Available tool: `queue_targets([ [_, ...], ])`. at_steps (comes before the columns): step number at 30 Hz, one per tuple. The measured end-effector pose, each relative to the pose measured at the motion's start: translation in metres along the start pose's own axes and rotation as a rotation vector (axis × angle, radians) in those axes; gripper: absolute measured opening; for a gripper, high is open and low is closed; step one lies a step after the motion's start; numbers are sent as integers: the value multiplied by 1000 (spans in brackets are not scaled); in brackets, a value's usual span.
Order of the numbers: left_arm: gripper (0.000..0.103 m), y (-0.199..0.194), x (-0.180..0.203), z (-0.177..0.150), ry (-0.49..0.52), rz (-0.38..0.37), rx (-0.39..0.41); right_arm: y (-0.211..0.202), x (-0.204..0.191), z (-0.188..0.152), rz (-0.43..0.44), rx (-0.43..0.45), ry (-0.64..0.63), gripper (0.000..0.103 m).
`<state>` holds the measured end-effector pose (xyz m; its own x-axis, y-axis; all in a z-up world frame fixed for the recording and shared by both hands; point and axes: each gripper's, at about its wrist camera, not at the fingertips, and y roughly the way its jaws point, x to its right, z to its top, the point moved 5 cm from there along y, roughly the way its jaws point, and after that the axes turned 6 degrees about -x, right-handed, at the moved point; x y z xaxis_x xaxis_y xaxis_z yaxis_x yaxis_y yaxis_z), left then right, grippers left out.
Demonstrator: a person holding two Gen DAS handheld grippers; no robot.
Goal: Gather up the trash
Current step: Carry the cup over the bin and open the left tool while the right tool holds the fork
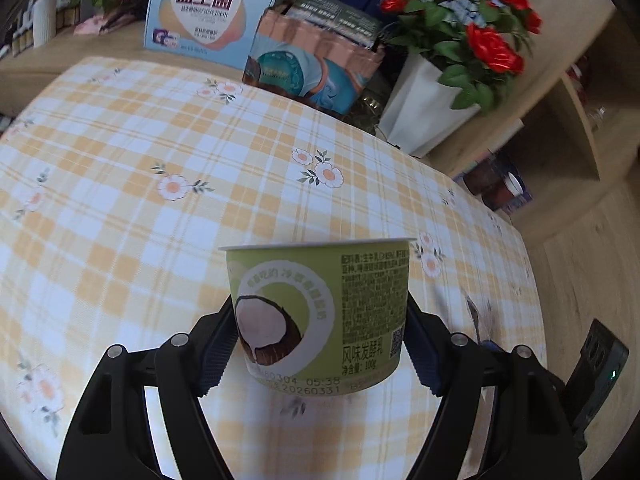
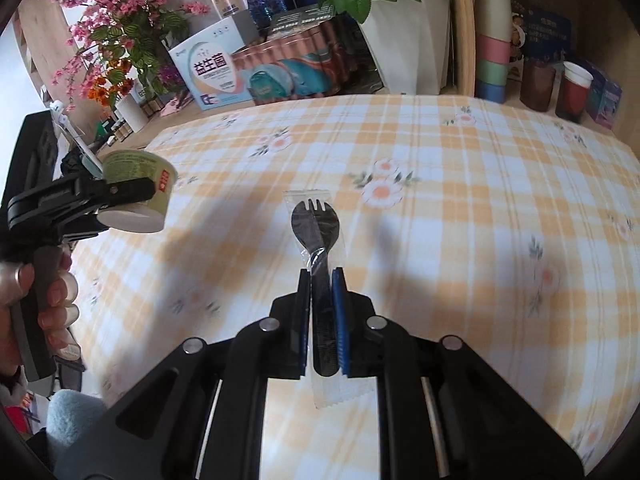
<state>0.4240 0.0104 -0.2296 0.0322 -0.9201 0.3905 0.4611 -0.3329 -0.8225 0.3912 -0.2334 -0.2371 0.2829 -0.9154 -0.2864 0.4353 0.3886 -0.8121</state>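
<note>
trash in both tools

cup (image 1: 320, 312) sits upright between the left tool (image 1: 320, 344) pads, gripped by its sides with the jaws held wide to span it, clear above the desk (image 1: 160, 140). spork (image 2: 316, 240), wrapped, is pinched by its handle in the nearly closed right tool (image 2: 322, 312), its head jutting ahead. both look lifted for carrying off; no bin shows.

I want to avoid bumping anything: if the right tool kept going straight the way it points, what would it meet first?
Most likely the checked tablecloth: the right tool, shut on the wrapped spork, points down at bare cloth. Nothing else shows in that line, though depth is hard to judge.
</note>
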Motion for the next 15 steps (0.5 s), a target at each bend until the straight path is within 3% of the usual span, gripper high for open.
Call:
queue_targets([
  [8, 73, -63, -4, -59, 24, -19, 41, -43, -23, -40, 1, 25, 25, 14],
  [15, 73, -96, 12, -114, 53, -80, 22, -84, -42, -82, -11, 50, 46, 14],
])
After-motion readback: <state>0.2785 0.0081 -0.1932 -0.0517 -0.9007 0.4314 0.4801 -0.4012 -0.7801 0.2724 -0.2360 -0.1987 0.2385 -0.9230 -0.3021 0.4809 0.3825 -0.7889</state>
